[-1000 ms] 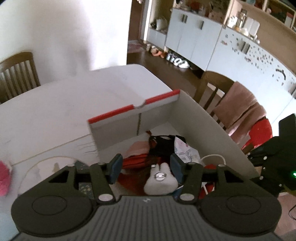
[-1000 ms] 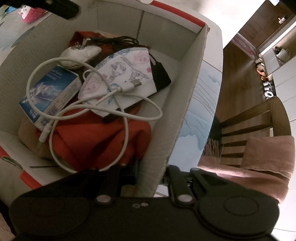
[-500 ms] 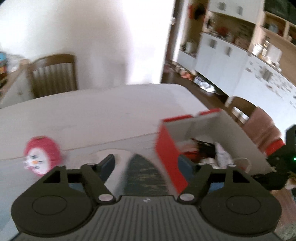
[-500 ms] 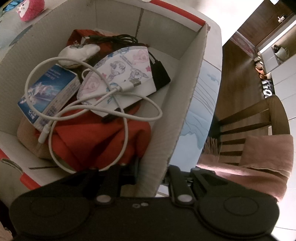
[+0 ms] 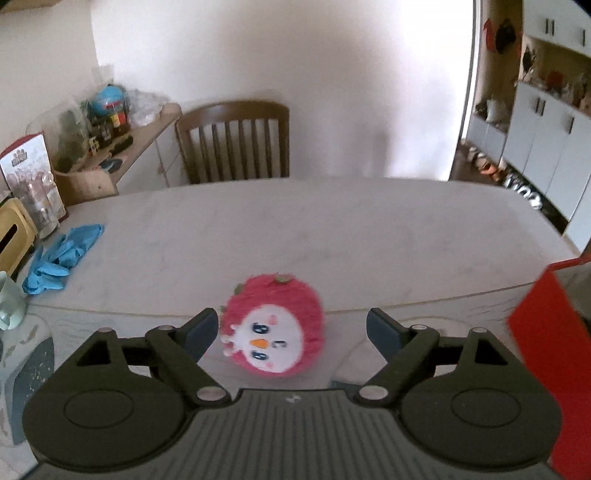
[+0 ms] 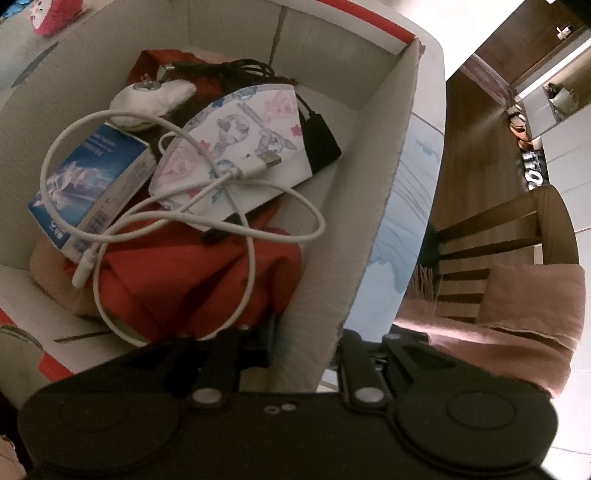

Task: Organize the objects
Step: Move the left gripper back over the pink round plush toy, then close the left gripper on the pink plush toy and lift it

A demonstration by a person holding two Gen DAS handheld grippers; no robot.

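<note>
Left tool (image 5: 291,328), jaws opening, frames a pink plush toy (image 5: 273,326) lying untouched on the worktop (image 5: 295,229); blue gloves (image 5: 59,254) far left. Right tool (image 6: 306,354) clamps the cardboard box (image 6: 373,229) wall; cable (image 6: 236,206), face mask (image 6: 236,147) inside.

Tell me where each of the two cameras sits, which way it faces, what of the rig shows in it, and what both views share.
Left wrist: on the left gripper, aimed slantwise down across the table at the pink plush toy; its jaws are opening, the toy between them, untouched.
Right wrist: on the right gripper, aimed steeply down into the cardboard box; its fingers clamp the box wall.
Shared: the plush toy and the box's red edge.
</note>
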